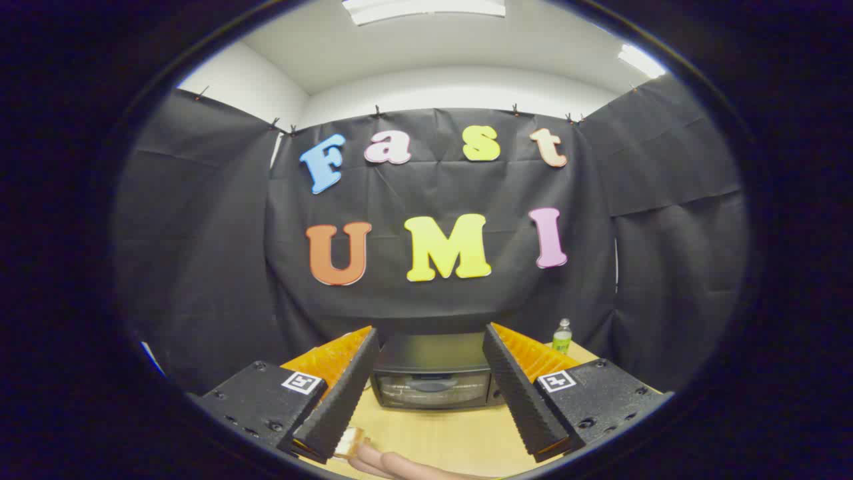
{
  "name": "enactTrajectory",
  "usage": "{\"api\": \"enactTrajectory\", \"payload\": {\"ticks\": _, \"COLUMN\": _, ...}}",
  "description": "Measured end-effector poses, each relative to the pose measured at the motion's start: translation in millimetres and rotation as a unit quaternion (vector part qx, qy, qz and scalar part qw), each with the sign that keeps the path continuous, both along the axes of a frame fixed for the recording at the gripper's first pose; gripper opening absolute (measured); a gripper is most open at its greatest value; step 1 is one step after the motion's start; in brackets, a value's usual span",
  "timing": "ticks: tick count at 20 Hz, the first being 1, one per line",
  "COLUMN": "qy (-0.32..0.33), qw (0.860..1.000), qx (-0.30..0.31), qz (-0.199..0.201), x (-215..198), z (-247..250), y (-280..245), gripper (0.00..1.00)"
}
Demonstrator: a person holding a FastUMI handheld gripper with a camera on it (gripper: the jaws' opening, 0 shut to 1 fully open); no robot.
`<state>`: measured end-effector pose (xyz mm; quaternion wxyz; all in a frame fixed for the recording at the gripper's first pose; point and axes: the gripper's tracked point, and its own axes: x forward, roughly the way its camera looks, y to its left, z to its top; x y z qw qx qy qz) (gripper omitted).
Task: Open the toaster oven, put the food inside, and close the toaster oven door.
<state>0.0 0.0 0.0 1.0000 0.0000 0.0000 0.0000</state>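
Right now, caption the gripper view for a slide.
Open gripper held above the table, closed toaster oven beyond its fingers, food below them.

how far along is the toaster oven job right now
Nothing looks done yet. The toaster oven sits beyond the fingers on the wooden table with its door shut. The gripper is open and holds nothing. The food, sausages and a toast-like piece, lies near the fingers. Opening the door, loading the food and closing are all left.
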Motion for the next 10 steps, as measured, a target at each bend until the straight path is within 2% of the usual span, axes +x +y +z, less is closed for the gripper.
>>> {"api": "enactTrajectory", "payload": {"ticks": 2, "qy": -0.004, "qw": 1.0, "qx": -0.01, "qz": -0.003, "x": -7.6, "z": -4.5, "y": 1.4, "gripper": 1.0}}
{"api": "enactTrajectory", "payload": {"ticks": 4, "qy": -0.002, "qw": 0.999, "qx": -0.02, "qz": -0.028, "x": -10.1, "z": -6.2, "y": -7.8, "gripper": 1.0}}
{"api": "enactTrajectory", "payload": {"ticks": 10, "qy": 0.026, "qw": 0.998, "qx": 0.003, "qz": -0.053, "x": -6.2, "z": -19.7, "y": -27.0, "gripper": 1.0}}
